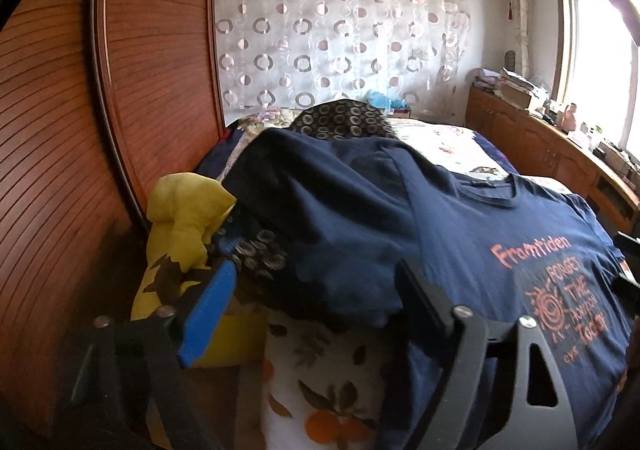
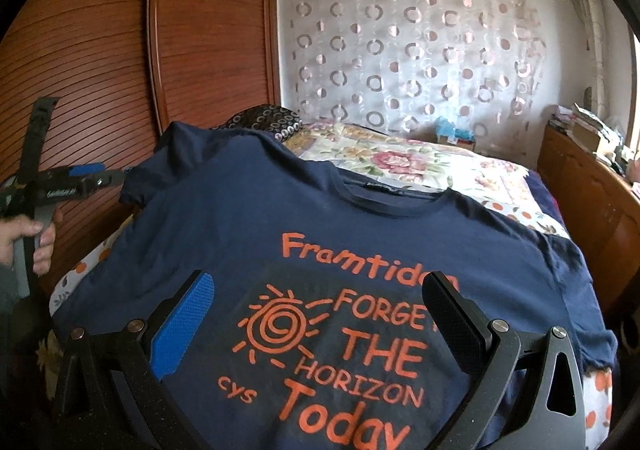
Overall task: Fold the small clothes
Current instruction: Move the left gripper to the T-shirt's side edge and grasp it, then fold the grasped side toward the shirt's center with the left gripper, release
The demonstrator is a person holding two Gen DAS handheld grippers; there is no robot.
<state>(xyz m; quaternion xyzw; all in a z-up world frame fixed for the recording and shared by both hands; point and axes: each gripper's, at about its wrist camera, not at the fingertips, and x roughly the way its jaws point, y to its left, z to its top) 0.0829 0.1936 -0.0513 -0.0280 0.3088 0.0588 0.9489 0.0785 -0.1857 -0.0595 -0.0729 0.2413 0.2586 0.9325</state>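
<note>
A navy T-shirt with orange print lies face up and spread flat on the bed, collar toward the far wall. My right gripper is open, hovering just above the print, touching nothing. My left gripper is open at the shirt's left side, its fingers either side of the left sleeve, which lies draped over a heap. In the right wrist view the left gripper shows at the far left, beside the sleeve, with the hand holding it.
A floral quilt covers the bed. A yellow garment and a dark ring-patterned cloth lie at the bed's left edge. A wooden wardrobe stands close on the left. A cluttered wooden cabinet lines the right.
</note>
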